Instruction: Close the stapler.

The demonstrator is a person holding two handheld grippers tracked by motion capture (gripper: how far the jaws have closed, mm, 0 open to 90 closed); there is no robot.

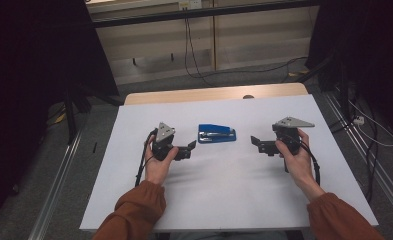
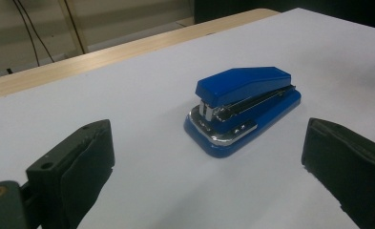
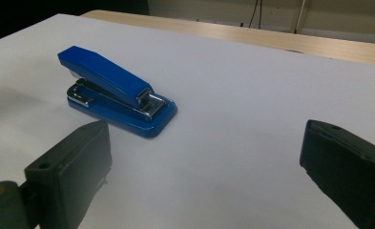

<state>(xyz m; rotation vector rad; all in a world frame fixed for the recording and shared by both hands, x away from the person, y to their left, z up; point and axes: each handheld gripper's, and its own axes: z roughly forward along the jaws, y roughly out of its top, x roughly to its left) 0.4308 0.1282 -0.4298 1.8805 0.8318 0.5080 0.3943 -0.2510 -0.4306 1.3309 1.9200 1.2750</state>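
A blue stapler [image 1: 217, 133] with silver metal lies on a white sheet [image 1: 224, 190] over a light wooden table [image 1: 184, 94].

The high view looks down on the whole desk [image 1: 224, 200]; both gripper views sit low, sharing the stapler [image 2: 242, 107] from opposite sides.

Dim room, grey floor [image 1: 29, 200], dangling cables [image 1: 188, 45]
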